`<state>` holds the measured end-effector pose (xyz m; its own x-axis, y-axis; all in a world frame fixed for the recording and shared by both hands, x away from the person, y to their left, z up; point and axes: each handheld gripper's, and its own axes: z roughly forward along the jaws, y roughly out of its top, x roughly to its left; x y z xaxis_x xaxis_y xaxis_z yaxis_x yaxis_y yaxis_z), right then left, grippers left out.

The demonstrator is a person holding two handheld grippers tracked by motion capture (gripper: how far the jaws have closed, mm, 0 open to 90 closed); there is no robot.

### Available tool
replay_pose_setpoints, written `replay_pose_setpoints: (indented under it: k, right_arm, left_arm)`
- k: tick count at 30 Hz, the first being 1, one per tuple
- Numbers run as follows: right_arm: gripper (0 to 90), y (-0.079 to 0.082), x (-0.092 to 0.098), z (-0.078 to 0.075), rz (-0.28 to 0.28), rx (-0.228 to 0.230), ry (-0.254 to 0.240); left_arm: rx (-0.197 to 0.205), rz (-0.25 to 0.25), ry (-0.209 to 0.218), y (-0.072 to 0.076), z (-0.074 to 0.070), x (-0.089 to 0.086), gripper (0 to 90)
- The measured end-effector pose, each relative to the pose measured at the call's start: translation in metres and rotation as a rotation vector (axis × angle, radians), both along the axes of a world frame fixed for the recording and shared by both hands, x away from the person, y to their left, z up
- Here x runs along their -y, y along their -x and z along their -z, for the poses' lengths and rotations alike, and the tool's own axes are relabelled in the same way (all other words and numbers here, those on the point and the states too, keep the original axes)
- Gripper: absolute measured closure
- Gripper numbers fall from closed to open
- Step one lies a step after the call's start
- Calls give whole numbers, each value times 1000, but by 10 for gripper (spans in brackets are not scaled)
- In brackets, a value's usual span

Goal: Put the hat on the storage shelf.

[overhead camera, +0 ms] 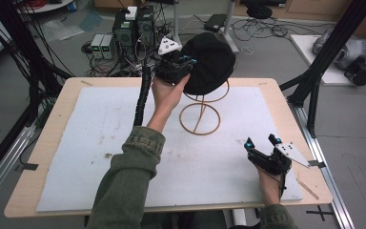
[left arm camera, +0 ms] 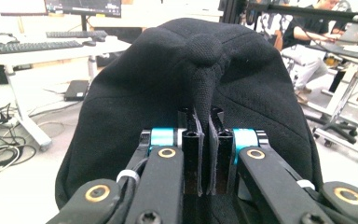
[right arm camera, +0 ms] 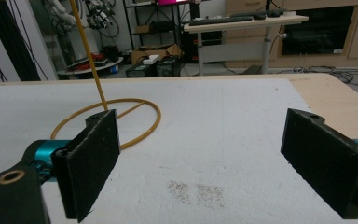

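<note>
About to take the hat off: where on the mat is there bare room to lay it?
Bare white mat left of the wire stand, and between it and the right hand-held gripper. Crowded only around the stand's ring under the black hat.

High cam looks down over my table (overhead camera: pixel 52 143); left cam sits tight against hat (left arm camera: pixel 135 93); right cam low, sharing wire stand (right arm camera: pixel 135 135).

A wooden table (overhead camera: pixel 57 124) carries a white mat (overhead camera: pixel 105 143) bearing a wire stand (overhead camera: pixel 199 117).

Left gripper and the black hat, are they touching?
Touching. The left gripper view shows the left gripper shut on a pinched fold of the black hat.
</note>
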<state>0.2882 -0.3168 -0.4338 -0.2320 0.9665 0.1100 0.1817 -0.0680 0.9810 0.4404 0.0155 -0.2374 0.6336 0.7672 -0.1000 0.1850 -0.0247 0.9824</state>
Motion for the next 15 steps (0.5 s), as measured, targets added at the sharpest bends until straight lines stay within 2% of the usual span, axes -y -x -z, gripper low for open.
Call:
replay_pose_setpoints:
  k: [2, 7, 13, 15]
  right_arm:
    - [108, -1, 1, 0, 0, 3, 2]
    - [108, -1, 1, 0, -2, 2, 3]
    - [108, 1, 2, -1, 0, 3, -8]
    - [108, 1, 2, 0, 2, 2, -7]
  left_arm:
    - [-23, 12, -9, -2, 0, 4, 861]
    - [-37, 32, -44, -2, 3, 13, 859]
    - [-46, 20, -37, -3, 4, 16, 824]
    - [-33, 14, -32, -2, 3, 15, 806]
